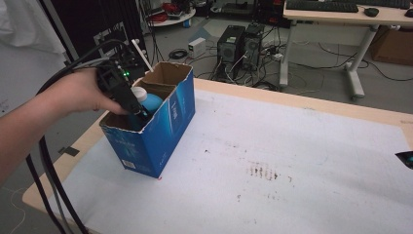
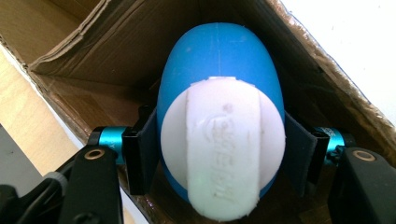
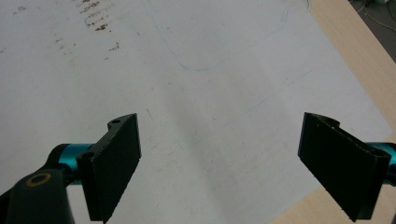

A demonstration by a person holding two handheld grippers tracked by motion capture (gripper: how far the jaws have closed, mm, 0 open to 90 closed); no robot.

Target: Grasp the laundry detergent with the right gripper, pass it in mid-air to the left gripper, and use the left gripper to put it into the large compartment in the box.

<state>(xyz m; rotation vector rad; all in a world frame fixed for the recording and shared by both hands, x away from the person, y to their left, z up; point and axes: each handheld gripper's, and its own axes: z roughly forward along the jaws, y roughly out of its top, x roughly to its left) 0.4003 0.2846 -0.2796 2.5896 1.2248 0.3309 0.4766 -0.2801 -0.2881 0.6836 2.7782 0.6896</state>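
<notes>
A blue bottle [image 2: 219, 60] with a white cap [image 2: 223, 144] stands inside an open blue cardboard box [image 1: 165, 126] at the table's left. My left gripper [image 2: 219, 154] reaches down into the box and is shut on the bottle, its pads pressing both sides just below the cap. In the high view that gripper [image 1: 135, 110] sits at the box's near left corner, held by a hand, and the bottle [image 1: 148, 101] shows beside it. My right gripper [image 3: 219, 163] hangs open over the white table cover with nothing between its jaws; a bit of it [image 1: 406, 158] shows at the right edge.
A white sheet [image 1: 272, 161] with dark stains covers the wooden table [image 1: 311, 100]. The box has a second compartment [image 1: 168, 74] at its far end. Beyond the table stand computer towers [image 1: 238, 46], cables and a desk. Black cables trail from the left gripper.
</notes>
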